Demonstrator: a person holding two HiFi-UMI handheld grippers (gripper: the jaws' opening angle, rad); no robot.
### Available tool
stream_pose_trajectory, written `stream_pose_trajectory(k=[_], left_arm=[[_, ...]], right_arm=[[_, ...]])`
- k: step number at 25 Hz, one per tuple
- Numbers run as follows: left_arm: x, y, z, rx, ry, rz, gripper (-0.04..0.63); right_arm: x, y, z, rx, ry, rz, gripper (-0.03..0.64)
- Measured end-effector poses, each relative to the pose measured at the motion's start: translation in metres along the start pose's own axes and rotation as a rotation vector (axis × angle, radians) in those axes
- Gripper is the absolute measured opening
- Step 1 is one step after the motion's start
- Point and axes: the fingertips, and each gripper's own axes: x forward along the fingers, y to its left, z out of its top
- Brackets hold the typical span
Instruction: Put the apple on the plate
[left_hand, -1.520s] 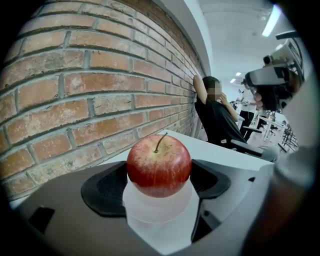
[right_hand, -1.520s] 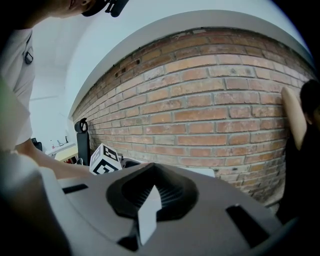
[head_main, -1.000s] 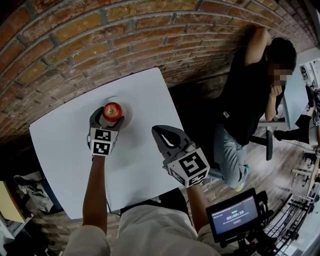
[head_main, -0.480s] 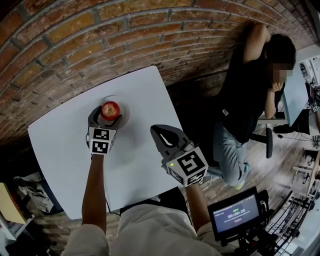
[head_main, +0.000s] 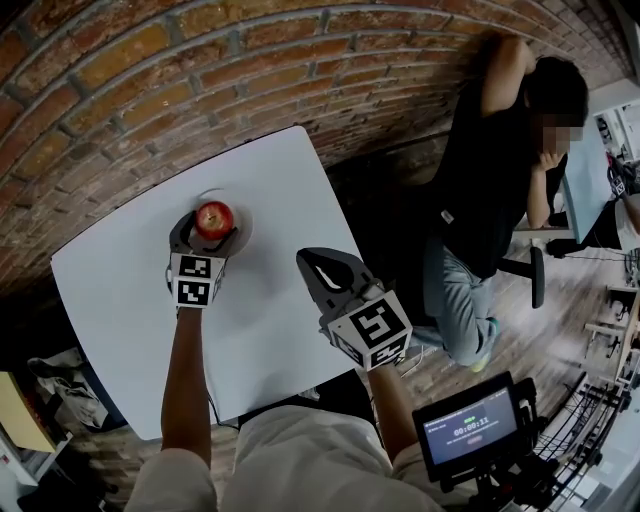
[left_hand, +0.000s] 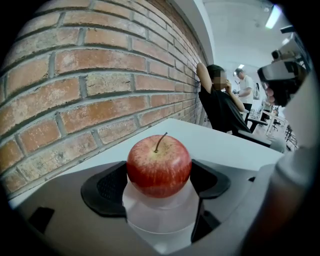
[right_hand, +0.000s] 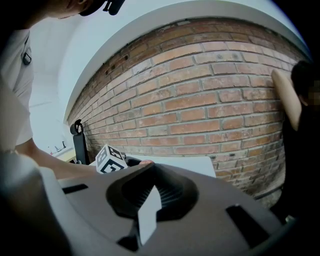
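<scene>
A red apple with a stem sits over the white plate at the far side of the white table. My left gripper is shut on it, one dark pad against each side. In the left gripper view the apple fills the space between the pads, and the plate shows just beneath it; whether they touch I cannot tell. My right gripper hovers shut and empty over the table's right part, well apart from the plate. Its view shows the jaws together.
A curved brick wall runs right behind the table. A person sits on a chair to the right, off the table. A small monitor stands at the lower right. The left gripper's marker cube shows in the right gripper view.
Both grippers and the apple have slid slightly left and up in the head view, mostly with the camera. The left gripper's hold on the apple over the plate looks unchanged.
</scene>
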Motion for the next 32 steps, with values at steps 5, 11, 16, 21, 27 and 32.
stream_pose_trajectory(k=[5,11,16,21,27,32], left_arm=[[0.0006,-0.0002,-0.0001,-0.053,-0.005,-0.015,0.396],[0.0026,-0.0054,-0.0004,-0.056,0.011,-0.033,0.397],[0.0032,-0.0039,-0.0014,-0.051,0.015,-0.034,0.398],[0.0022,-0.0020,0.0031,-0.056,0.005,-0.024,0.399],[0.0034,-0.0036,0.0012,-0.067,0.016,-0.032,0.399],[-0.0023,0.0013,0.0001,-0.078,0.011,-0.019,0.399]], right_arm=[[-0.0004,-0.0026,-0.0061,0.009,0.007,-0.007,0.005],[-0.0011,-0.0049,-0.0092,0.013,0.012,-0.011,0.005],[-0.0002,-0.0052,-0.0095,0.014,0.012,-0.014,0.005],[-0.0011,-0.0050,-0.0090,0.012,0.008,-0.012,0.005],[-0.0009,-0.0049,-0.0075,0.007,0.002,-0.010,0.005],[-0.0017,-0.0057,-0.0053,0.000,-0.002,-0.007,0.005]])
